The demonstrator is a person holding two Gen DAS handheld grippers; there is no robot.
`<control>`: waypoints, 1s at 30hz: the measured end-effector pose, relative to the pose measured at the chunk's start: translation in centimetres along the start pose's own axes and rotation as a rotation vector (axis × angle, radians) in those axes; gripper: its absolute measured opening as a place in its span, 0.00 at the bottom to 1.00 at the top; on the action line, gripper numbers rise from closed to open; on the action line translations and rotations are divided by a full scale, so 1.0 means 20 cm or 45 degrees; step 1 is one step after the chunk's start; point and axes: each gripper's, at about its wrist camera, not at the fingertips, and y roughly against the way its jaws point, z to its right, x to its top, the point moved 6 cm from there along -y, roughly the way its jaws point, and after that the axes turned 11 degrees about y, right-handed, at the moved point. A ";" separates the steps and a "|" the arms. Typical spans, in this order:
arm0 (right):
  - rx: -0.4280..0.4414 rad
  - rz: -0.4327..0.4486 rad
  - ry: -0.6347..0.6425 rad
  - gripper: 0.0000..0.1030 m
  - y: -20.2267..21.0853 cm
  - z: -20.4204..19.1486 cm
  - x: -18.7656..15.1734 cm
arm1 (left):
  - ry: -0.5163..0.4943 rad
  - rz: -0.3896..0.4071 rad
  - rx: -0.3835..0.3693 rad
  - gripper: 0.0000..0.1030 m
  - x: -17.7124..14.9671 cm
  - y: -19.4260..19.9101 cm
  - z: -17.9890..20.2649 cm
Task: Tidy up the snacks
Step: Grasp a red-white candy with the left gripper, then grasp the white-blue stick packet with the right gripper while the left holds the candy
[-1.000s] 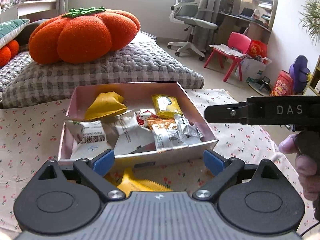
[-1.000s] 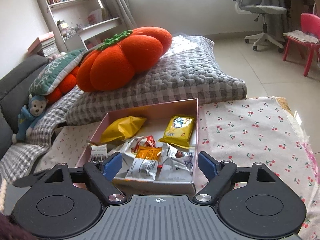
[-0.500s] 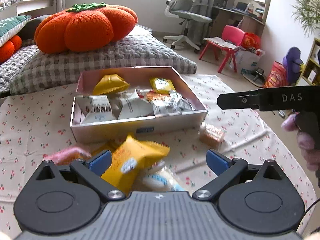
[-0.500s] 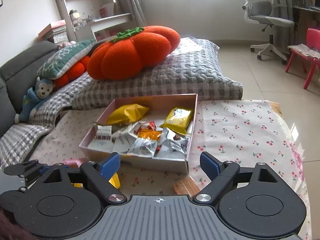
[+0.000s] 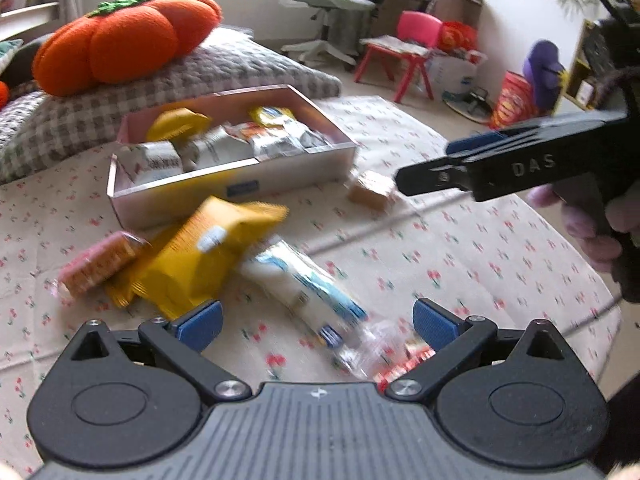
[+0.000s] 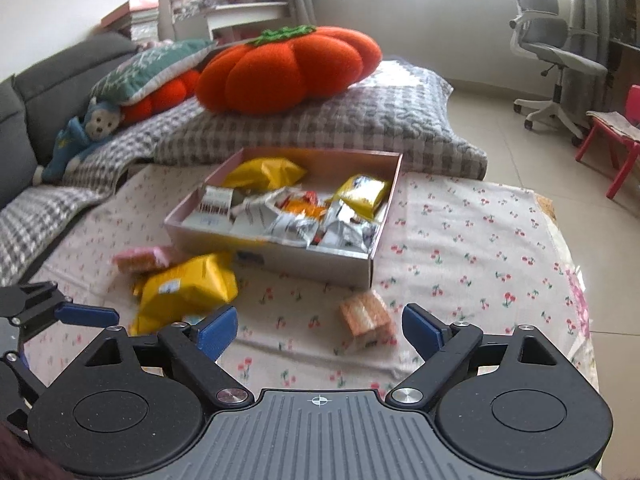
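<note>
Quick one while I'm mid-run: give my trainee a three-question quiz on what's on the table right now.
1. True or false: the pink box already holds several snack packets.
2. Which loose snack lies nearest the right gripper? A) the small orange biscuit pack B) the yellow bag C) the pink wafer pack
3. Fill in: in the left wrist view, the white-and-blue packet lies on the tablecloth just ahead of the left gripper, whose jaws are ____.

Key: 1 true. 2 A. 3 open, with nothing gripped; both grippers' jaws have just been opening.
</note>
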 end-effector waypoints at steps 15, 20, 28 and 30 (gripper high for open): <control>0.028 -0.041 0.053 0.89 0.01 -0.07 -0.09 | -0.197 -0.128 -0.262 0.48 -0.16 -0.04 0.20; 0.031 -0.054 0.062 0.89 0.00 -0.08 -0.10 | -0.227 -0.169 -0.253 0.43 -0.19 -0.07 0.23; 0.045 -0.080 0.093 0.89 -0.02 -0.12 -0.13 | -0.255 -0.184 -0.218 0.23 -0.23 -0.08 0.21; 0.043 -0.085 0.106 0.89 -0.03 -0.13 -0.14 | -0.249 -0.176 -0.218 0.23 -0.23 -0.06 0.20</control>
